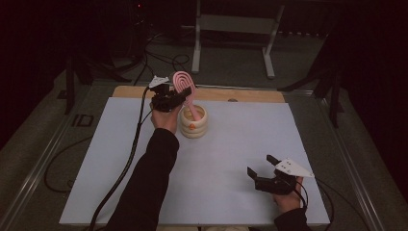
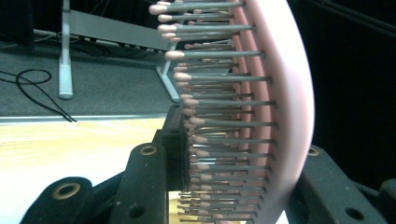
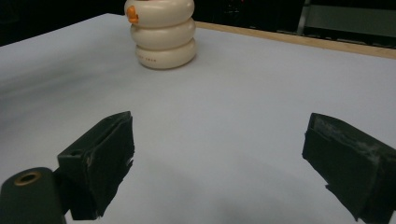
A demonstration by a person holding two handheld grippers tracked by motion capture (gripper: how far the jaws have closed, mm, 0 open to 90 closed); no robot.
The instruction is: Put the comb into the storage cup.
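Pink hairbrush [image 1: 184, 85] clamped in left tool [image 1: 179, 96], handle in cream holder [image 1: 193, 122], right tool [image 1: 260, 169] gaping.

Setting: dim lab or recording studio. Evidence: white sheet [image 1: 231, 163] laid over a wooden table [image 1: 211, 93]; grey carpet floor [image 1: 231, 57]; loose black cables [image 1: 159, 60] at far left; metal stand frame [image 1: 235, 29] beyond the table; dark surroundings.

Hairbrush [image 1: 185, 89] stands in holder [image 1: 194, 126] on table [image 1: 231, 144].
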